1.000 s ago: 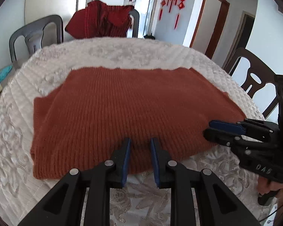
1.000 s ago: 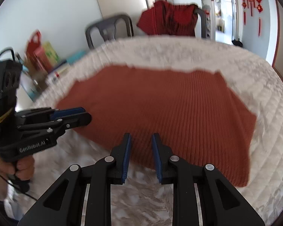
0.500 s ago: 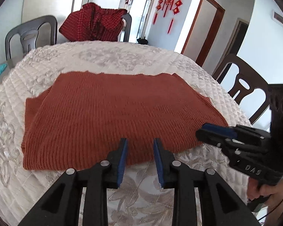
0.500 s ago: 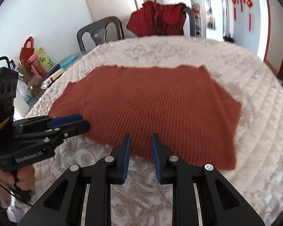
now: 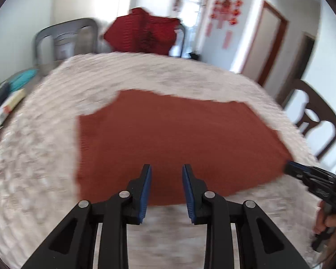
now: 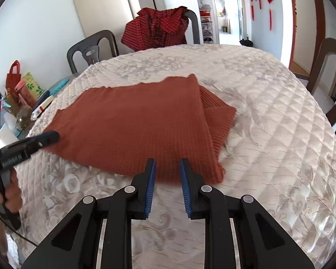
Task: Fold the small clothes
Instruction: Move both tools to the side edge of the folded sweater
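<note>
A rust-orange ribbed knit garment (image 5: pixel 168 139) lies folded flat on the white quilted table (image 5: pixel 44 157); it also shows in the right wrist view (image 6: pixel 134 130), with a sleeve layer sticking out at its right side (image 6: pixel 217 116). My left gripper (image 5: pixel 166 170) is open and empty, above the garment's near edge. My right gripper (image 6: pixel 167 164) is open and empty, just above the near edge by the garment's right corner. Each gripper shows in the other's view, the right one (image 5: pixel 306 174) at the garment's right corner, the left one (image 6: pixel 44 137) at its left edge.
Dark chairs (image 6: pixel 91 49) stand around the table, one with a red checked garment (image 6: pixel 159 29) draped over it. Bags, boxes and bottles (image 6: pixel 22 94) crowd the table's left edge. The left wrist view is blurred by motion.
Both grippers have swung outward, the left toward the garment's left side, the right toward its right corner. Their jaws stay open and empty. The garment has not moved.
</note>
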Available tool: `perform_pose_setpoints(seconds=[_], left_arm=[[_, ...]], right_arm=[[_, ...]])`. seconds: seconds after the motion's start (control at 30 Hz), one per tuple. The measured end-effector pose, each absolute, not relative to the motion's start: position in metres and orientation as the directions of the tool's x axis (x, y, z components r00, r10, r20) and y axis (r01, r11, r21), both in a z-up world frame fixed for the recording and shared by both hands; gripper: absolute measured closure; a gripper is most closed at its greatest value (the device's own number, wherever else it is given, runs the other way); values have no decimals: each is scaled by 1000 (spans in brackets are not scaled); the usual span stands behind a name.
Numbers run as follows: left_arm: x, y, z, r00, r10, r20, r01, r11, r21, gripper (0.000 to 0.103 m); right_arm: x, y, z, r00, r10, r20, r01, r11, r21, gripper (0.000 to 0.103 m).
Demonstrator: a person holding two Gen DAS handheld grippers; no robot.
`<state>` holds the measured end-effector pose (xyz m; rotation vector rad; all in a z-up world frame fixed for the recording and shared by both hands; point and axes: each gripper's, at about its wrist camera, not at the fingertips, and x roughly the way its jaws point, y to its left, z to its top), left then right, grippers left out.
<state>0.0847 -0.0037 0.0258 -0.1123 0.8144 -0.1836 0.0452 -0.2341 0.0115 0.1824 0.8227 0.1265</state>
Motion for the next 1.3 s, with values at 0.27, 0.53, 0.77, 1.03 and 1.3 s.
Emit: perform_pose_setpoints(seconds=[0.27,0.53,0.77,1.03,1.3], left_arm=[[82,26,11,657,-196,-728,67,977,-203,73],[78,34,11,658,-234,-715,65,964,-256,73],[72,44,15,666,-187,-722,41,976,-216,73],[71,52,15,672,-171,-721,16,976,-217,73],[72,53,11,667,-189,-720,13,970,-243,73]], right_arm=[[45,-239,8,672,203,-713,-40,970,238,81],[46,-240,7,671,207,-712,-39,969,246,81],[39,-249,9,675,207,-708,-30,967,253,82],[38,-253,8,677,204,-707,-10,963,268,82],[40,-261,4,668,232,-707,10,947,321,88]])
